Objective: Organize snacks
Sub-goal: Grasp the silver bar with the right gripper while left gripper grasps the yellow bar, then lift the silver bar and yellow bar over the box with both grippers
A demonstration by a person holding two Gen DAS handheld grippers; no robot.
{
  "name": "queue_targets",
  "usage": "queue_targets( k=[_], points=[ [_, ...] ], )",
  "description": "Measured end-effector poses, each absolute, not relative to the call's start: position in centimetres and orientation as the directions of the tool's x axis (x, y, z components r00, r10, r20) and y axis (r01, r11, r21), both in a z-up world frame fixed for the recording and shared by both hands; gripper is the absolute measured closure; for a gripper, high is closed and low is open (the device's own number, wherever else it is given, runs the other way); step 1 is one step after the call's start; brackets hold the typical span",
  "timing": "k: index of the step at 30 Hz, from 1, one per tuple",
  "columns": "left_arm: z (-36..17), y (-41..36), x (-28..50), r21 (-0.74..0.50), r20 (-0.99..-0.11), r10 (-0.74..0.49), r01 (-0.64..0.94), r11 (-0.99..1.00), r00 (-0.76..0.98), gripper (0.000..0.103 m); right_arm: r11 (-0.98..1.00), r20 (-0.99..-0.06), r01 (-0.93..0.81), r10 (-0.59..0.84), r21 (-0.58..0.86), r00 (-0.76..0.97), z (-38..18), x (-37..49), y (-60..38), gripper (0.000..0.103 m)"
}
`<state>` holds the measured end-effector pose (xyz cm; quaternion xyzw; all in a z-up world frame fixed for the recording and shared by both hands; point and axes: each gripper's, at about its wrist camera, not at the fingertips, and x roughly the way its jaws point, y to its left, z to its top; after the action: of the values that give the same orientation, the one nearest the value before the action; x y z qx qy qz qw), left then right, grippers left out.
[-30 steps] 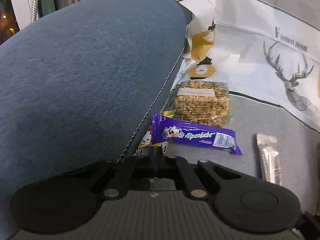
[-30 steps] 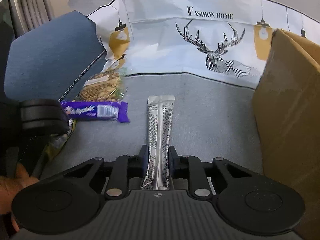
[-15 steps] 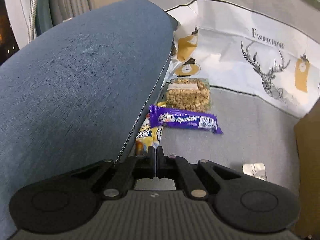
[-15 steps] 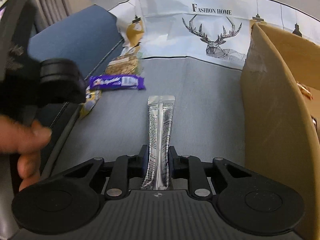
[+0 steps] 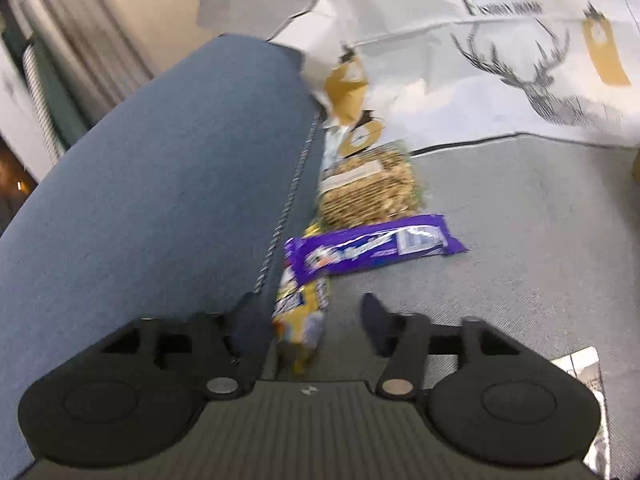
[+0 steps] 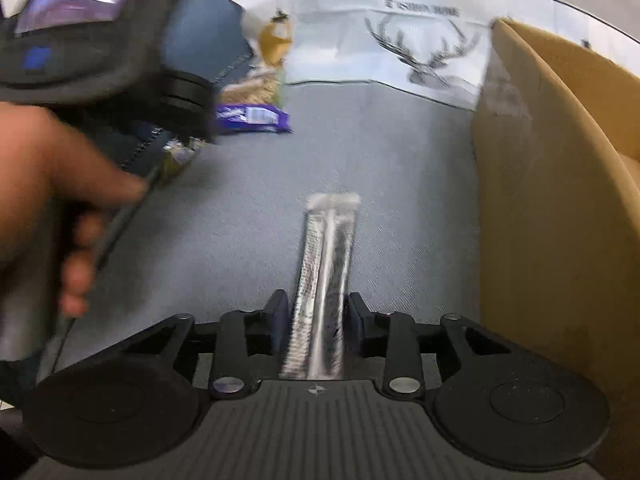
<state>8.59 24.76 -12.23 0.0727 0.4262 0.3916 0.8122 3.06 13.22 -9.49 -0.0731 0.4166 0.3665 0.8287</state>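
My left gripper (image 5: 310, 316) is open above the grey seat, with a yellow snack packet (image 5: 300, 316) lying between its fingers beside the blue armrest. A purple Alpenliebe bar (image 5: 372, 250) and a clear pack of peanut brittle (image 5: 368, 192) lie just beyond it. My right gripper (image 6: 318, 310) is shut on a silver sachet (image 6: 326, 264) that sticks forward over the seat. The purple bar (image 6: 252, 116) and the left gripper with the hand holding it (image 6: 60, 168) show at the left of the right wrist view.
A blue armrest (image 5: 140, 200) rises on the left. An open cardboard box (image 6: 560, 180) stands at the right. A white deer-print cloth (image 5: 500, 60) covers the seat back. The silver sachet's end (image 5: 580, 364) shows at the left view's lower right.
My left gripper has opened and pulled back, with the yellow packet now between its fingers. My right gripper has lifted and drawn back with the silver sachet, nearer the cardboard box.
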Motion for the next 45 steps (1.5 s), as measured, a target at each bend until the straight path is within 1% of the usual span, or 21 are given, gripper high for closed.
queue_targets(
  k=[3, 5, 8, 9, 10, 11, 12, 13, 14, 18, 22, 25, 28, 30, 32, 34, 36, 38, 40, 43, 45],
  points=[
    [-13.3, 25.1, 9.8, 0.491, -0.635, 0.718, -0.569, 0.659, 0.285, 0.036, 0.724, -0.748, -0.663, 0.544, 0.190, 0.380, -9.6, 3.3, 13.4, 0.068],
    [-13.9, 25.9, 10.1, 0.490, -0.648, 0.721, -0.591, 0.640, 0.243, 0.050, 0.717, -0.749, -0.672, 0.545, 0.182, 0.378, -9.6, 3.3, 13.6, 0.067],
    [-14.3, 26.3, 10.5, 0.502, -0.649, 0.729, -0.600, 0.623, 0.215, 0.067, 0.712, -0.747, -0.677, 0.550, 0.187, 0.372, -9.6, 3.3, 13.7, 0.067],
    [-14.4, 26.5, 10.6, 0.505, -0.649, 0.732, -0.604, 0.617, 0.207, 0.069, 0.711, -0.747, -0.678, 0.552, 0.189, 0.371, -9.7, 3.3, 13.6, 0.067],
    [-14.5, 26.6, 10.6, 0.509, -0.648, 0.736, -0.608, 0.610, 0.196, 0.074, 0.710, -0.747, -0.678, 0.553, 0.191, 0.369, -9.6, 3.1, 13.5, 0.067],
    [-14.7, 26.8, 10.6, 0.509, -0.651, 0.736, -0.611, 0.606, 0.187, 0.083, 0.709, -0.746, -0.679, 0.554, 0.192, 0.368, -9.6, 3.1, 13.4, 0.067],
    [-14.8, 26.8, 10.5, 0.514, -0.649, 0.739, -0.613, 0.600, 0.179, 0.086, 0.708, -0.746, -0.680, 0.555, 0.192, 0.368, -9.6, 3.2, 13.4, 0.067],
    [-14.7, 26.9, 10.2, 0.518, -0.644, 0.745, -0.617, 0.592, 0.174, 0.095, 0.707, -0.746, -0.680, 0.555, 0.191, 0.367, -9.7, 3.2, 13.4, 0.067],
    [-14.3, 27.0, 9.9, 0.506, -0.644, 0.744, -0.629, 0.590, 0.180, 0.097, 0.707, -0.747, -0.681, 0.555, 0.191, 0.367, -9.6, 3.3, 13.3, 0.067],
    [-12.9, 26.6, 9.1, 0.453, -0.659, 0.718, -0.644, 0.616, 0.223, 0.098, 0.705, -0.746, -0.684, 0.555, 0.188, 0.368, -9.7, 3.3, 13.4, 0.067],
    [-10.9, 25.6, 7.5, 0.388, -0.683, 0.676, -0.647, 0.656, 0.276, 0.098, 0.715, -0.741, -0.673, 0.553, 0.187, 0.382, -9.7, 3.4, 13.3, 0.075],
    [-9.5, 25.0, 5.5, 0.313, -0.718, 0.620, -0.649, 0.694, 0.316, 0.098, 0.723, -0.736, -0.659, 0.558, 0.206, 0.383, -9.7, 3.5, 13.0, 0.077],
    [-8.3, 24.6, 3.2, 0.196, -0.756, 0.537, -0.654, 0.730, 0.373, 0.098, 0.729, -0.736, -0.653, 0.555, 0.206, 0.388, -9.7, 3.3, 12.8, 0.078],
    [-7.3, 23.9, 1.6, 0.143, -0.755, 0.502, -0.643, 0.753, 0.421, 0.098, 0.732, -0.735, -0.650, 0.554, 0.205, 0.391, -9.6, 3.2, 12.5, 0.078],
    [-6.3, 23.3, 0.1, 0.054, -0.751, 0.438, -0.615, 0.787, 0.495, 0.098, 0.728, -0.734, -0.654, 0.557, 0.207, 0.388, -9.5, 2.9, 12.2, 0.079],
    [-6.0, 22.8, -0.8, 0.001, -0.757, 0.384, -0.586, 0.810, 0.529, 0.098, 0.719, -0.732, -0.660, 0.568, 0.219, 0.376, -9.2, 2.5, 11.7, 0.079],
    [-6.4, 22.9, -1.3, -0.110, -0.779, 0.274, -0.553, 0.826, 0.563, 0.098, 0.707, -0.728, -0.671, 0.580, 0.225, 0.367, -8.8, 2.0, 11.3, 0.079],
    [-7.3, 23.2, -1.3, -0.177, -0.811, 0.190, -0.541, 0.822, 0.554, 0.098, 0.696, -0.725, -0.683, 0.586, 0.221, 0.362, -8.5, 1.5, 11.2, 0.079],
    [-8.1, 23.8, -1.3, -0.189, -0.840, 0.165, -0.564, 0.804, 0.517, 0.098, 0.686, -0.732, -0.695, 0.584, 0.215, 0.351, -8.5, 1.2, 11.2, 0.078],
    [-9.4, 25.3, -1.6, -0.245, -0.871, 0.119, -0.632, 0.735, 0.477, 0.097, 0.683, -0.760, -0.698, 0.565, 0.214, 0.321, -9.2, 1.4, 11.4, 0.076],
    [-9.3, 26.3, -1.5, -0.227, -0.872, 0.155, -0.664, 0.712, 0.464, 0.086, 0.689, -0.762, -0.692, 0.562, 0.217, 0.321, -9.2, 1.6, 11.4, 0.074]
  ],
)
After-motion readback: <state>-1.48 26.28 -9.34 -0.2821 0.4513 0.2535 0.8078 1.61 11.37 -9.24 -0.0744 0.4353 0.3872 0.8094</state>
